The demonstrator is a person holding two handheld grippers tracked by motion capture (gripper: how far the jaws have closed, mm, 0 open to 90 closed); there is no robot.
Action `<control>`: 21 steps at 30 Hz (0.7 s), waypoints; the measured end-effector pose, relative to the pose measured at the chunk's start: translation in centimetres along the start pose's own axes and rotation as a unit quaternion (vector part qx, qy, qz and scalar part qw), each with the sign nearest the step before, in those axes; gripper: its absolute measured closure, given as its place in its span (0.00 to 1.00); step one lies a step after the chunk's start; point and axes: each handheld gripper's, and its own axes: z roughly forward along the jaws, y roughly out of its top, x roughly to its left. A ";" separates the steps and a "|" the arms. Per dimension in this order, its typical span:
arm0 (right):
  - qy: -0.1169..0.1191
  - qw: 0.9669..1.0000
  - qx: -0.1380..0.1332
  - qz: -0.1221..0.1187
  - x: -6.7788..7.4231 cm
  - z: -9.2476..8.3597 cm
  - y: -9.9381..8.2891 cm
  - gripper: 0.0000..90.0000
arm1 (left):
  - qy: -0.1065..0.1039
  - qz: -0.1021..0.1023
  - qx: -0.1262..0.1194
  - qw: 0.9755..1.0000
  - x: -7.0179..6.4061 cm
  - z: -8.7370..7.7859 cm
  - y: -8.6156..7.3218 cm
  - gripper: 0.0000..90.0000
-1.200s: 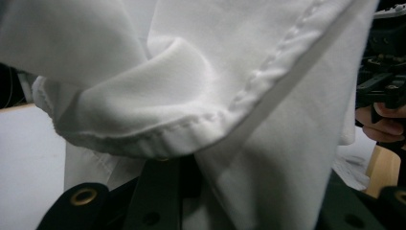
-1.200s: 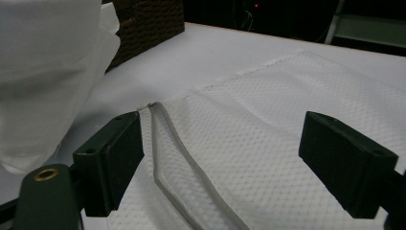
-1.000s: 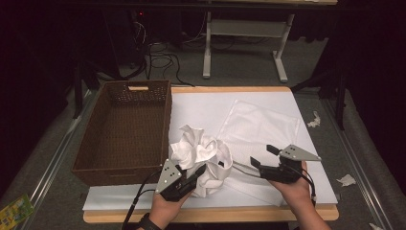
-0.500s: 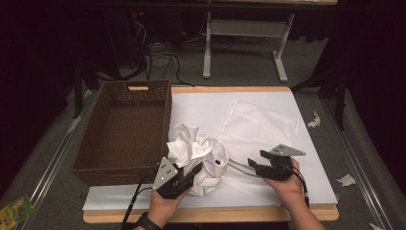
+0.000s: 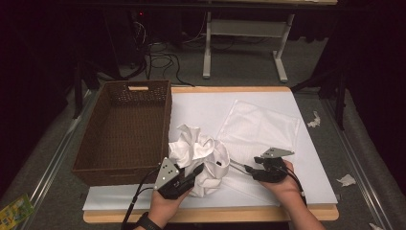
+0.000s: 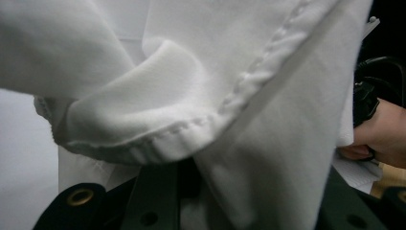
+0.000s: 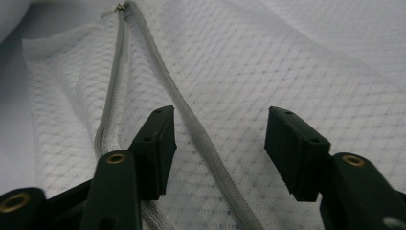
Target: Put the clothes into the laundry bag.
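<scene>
Two tongs work at the near edge of the tabletop. The left tongs are closed on a bunched white garment, which is lifted in a crumpled heap just right of the brown wicker basket; in the left gripper view its hemmed folds drape over the jaws. The right tongs sit low over a white mesh laundry bag lying flat on the right half of the tabletop. Their jaws have just been closing and now stand half apart, astride one grey zipper edge at the bag's mouth, with the pads not yet pressing it.

The step in hand looks like taking hold of the bag's opening so the garment can go inside. Next, the right tongs need to finish pinching that zipper edge and raise it, probably only the upper layer, to open the mouth while the left brings the garment across.
</scene>
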 end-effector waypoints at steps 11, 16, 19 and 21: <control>-0.012 1.000 0.008 0.004 -0.5 0.2 0.0 0.82 | 0.000 -0.003 0.002 1.000 0.1 0.0 0.1 0.75; -0.020 1.000 0.000 0.006 -1.0 0.0 0.0 0.81 | 0.001 -0.003 0.003 1.000 0.1 0.0 0.1 0.75; -0.014 1.000 0.003 0.014 -1.4 -0.5 -0.2 0.81 | 0.001 -0.004 0.003 1.000 0.2 0.0 0.1 0.75; -0.011 1.000 0.003 0.015 -1.4 -0.5 -0.3 0.81 | 0.000 -0.005 0.002 1.000 0.2 0.0 0.1 0.75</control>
